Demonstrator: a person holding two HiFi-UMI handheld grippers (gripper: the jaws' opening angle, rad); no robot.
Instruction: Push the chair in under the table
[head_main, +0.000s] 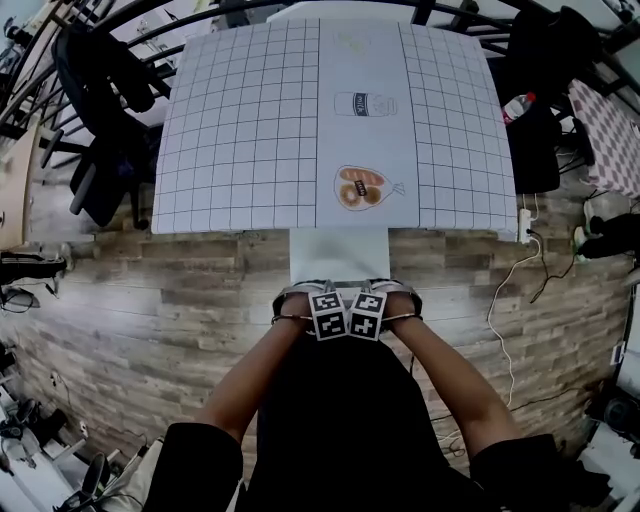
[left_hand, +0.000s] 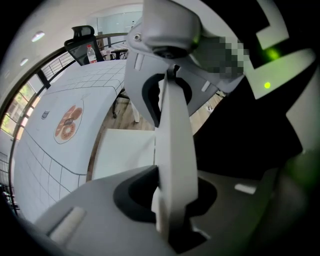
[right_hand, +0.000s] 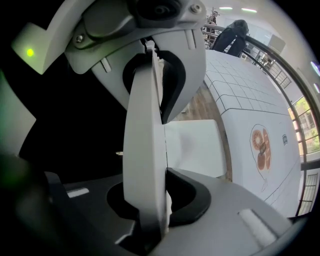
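The white chair's seat (head_main: 340, 256) pokes out from the near edge of the table (head_main: 240, 130), which is covered by a grid cloth. Its thin white backrest (left_hand: 172, 140) (right_hand: 147, 150) runs edge-on between the jaws in both gripper views. My left gripper (head_main: 318, 297) (left_hand: 170, 145) and right gripper (head_main: 378, 297) (right_hand: 147, 145) sit side by side on the top of the backrest, each shut on it and pointing down. Their marker cubes touch in the head view and hide the fingertips there.
Black office chairs stand at the table's left (head_main: 100, 120) and far right (head_main: 540, 60), with a water bottle (head_main: 517, 105) by the right one. A power strip with a white cable (head_main: 524, 226) lies on the wooden floor on the right. The cloth bears printed doughnuts (head_main: 360, 187).
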